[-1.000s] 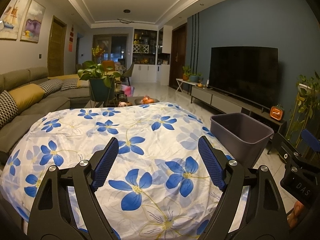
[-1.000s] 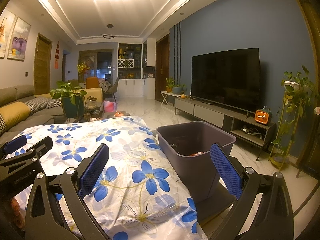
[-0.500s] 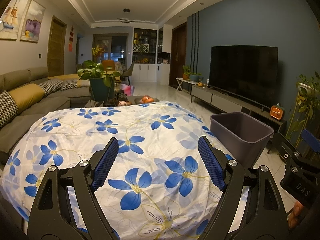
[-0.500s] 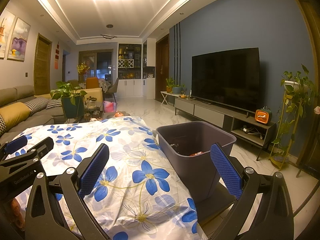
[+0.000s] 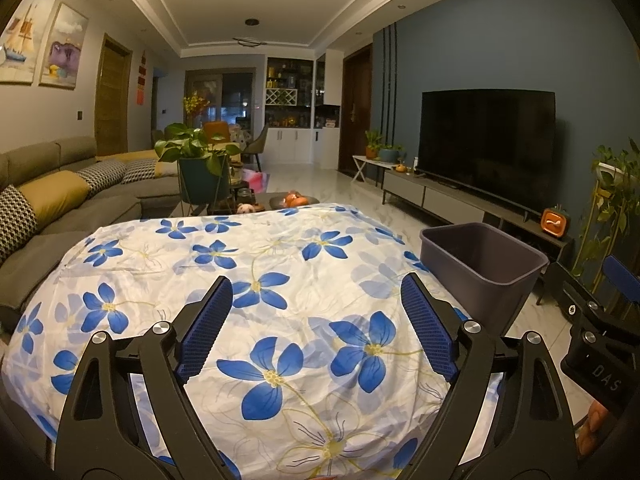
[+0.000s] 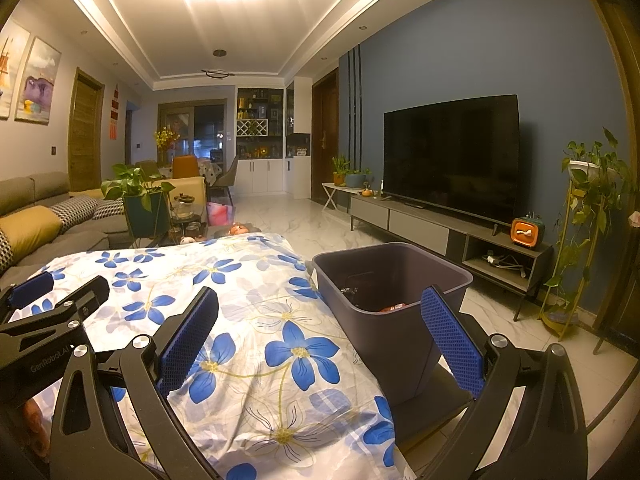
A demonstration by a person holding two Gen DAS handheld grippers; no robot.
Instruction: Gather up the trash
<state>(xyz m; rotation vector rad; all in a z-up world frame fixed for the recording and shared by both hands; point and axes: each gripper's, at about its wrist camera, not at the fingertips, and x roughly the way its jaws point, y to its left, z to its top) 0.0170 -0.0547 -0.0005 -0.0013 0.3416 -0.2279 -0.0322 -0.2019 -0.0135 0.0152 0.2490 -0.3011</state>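
A dark grey bin (image 6: pixel 394 304) stands at the right edge of a table covered by a white cloth with blue flowers (image 6: pixel 240 304); it also shows in the left wrist view (image 5: pixel 482 266). Some trash (image 6: pixel 390 307) lies inside the bin. My left gripper (image 5: pixel 318 294) is open and empty above the cloth (image 5: pixel 240 280). My right gripper (image 6: pixel 320 306) is open and empty, above the cloth's right edge and the bin. No loose trash shows on the cloth.
A grey sofa (image 5: pixel 72 204) with cushions runs along the left. A potted plant (image 5: pixel 200 160) and small items stand beyond the table. A TV (image 6: pixel 452 160) on a low cabinet (image 6: pixel 440 232) lines the right wall. A plant stand (image 6: pixel 588 208) is at far right.
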